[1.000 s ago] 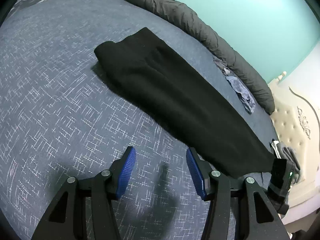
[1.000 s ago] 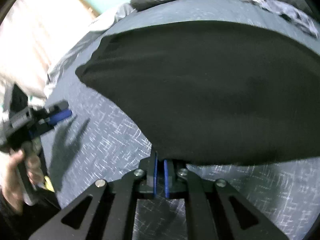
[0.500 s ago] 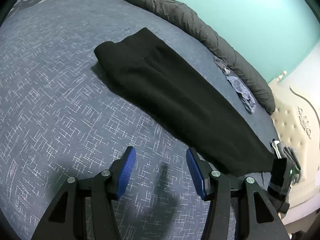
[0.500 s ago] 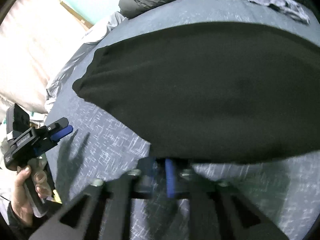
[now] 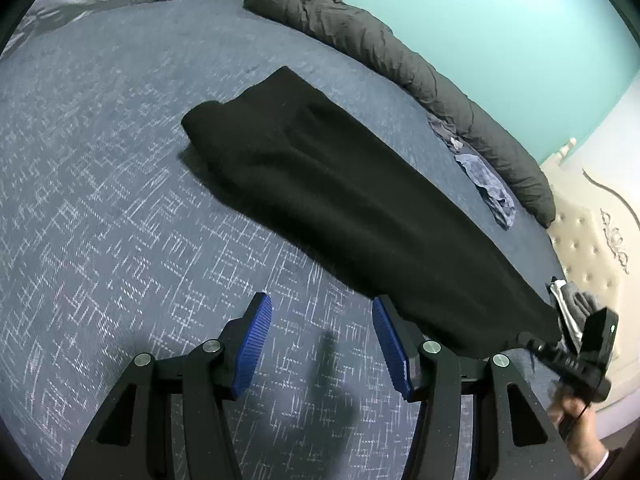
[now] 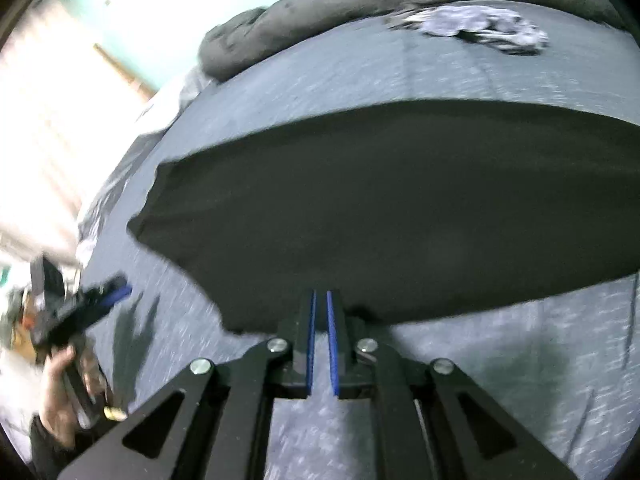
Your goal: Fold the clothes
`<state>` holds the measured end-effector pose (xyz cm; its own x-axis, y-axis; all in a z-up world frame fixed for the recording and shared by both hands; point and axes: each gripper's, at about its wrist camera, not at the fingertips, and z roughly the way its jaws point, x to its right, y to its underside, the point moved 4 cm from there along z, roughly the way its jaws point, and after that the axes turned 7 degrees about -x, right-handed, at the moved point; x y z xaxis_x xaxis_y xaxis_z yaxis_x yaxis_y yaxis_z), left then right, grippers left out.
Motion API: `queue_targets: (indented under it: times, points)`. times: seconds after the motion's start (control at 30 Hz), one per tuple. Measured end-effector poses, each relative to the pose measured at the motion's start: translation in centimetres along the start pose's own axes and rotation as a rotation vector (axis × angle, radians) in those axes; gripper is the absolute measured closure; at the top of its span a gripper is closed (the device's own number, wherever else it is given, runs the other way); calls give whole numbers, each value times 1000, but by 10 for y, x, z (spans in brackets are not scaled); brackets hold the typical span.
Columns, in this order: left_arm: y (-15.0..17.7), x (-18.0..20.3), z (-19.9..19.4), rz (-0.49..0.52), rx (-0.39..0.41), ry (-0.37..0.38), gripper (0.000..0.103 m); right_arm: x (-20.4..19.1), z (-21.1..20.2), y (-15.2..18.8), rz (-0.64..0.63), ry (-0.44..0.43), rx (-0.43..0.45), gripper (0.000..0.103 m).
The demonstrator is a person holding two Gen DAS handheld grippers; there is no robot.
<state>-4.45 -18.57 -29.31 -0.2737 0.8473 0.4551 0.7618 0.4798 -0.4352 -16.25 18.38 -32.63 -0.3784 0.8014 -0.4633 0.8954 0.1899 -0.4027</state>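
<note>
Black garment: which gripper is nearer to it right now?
Right. The right gripper sits at the black garment's near edge, pads almost closed; whether cloth is pinched is unclear. The left gripper hangs open over bare bedcover, beside the garment.

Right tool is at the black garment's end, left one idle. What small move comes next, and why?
Probably bring the open left tool onto the near edge of the long black garment; it hangs empty over the blue patterned bedcover, while the right tool sits nearly closed at the other end.

Black garment (image 5: 340, 196) on my bed (image 5: 100, 168): blue-grey, white crosshatch flecks. Dark grey duvet (image 5: 400, 56), teal wall (image 5: 500, 20). My claw pads (image 5: 252, 344) ribbed blue, black frames.
</note>
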Motion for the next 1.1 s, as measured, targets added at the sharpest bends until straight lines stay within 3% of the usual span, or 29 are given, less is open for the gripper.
queue_targets:
  times: [0.1, 0.17, 0.3, 0.4, 0.53, 0.67, 0.9, 1.0, 1.07, 1.1]
  points:
    - [-5, 4, -1, 22, 6, -26, 46, 2, 8, -11, 11, 2, 3, 96]
    - [-9, 6, -1, 35, 9, -33, 46, 3, 23, -15, 11, 22, -26, 88]
    - [-18, 14, 5, 70, 10, -53, 46, 16, 41, -7, 29, 47, -86, 88]
    - [-26, 17, 16, 89, -1, -68, 46, 22, 37, -2, 17, 24, -86, 88]
    - [-32, 17, 26, 94, -17, -86, 46, 41, -1, -10, 23, 37, -3, 87]
    - [-37, 19, 26, 124, -12, -102, 46, 97, -58, -25, 92, 99, 96, 66]
    - [-42, 14, 26, 103, 14, -120, 39, 223, -141, -23, 360, 212, 233, 66]
    - [-42, 16, 27, 110, 26, -135, 39, 266, -170, -17, 467, 245, 289, 59]
    - [-42, 16, 27, 111, 29, -141, 38, 292, -181, -10, 550, 228, 313, 40]
    - [-42, 16, 27, 112, 29, -145, 37, 301, -185, -8, 580, 231, 319, 39]
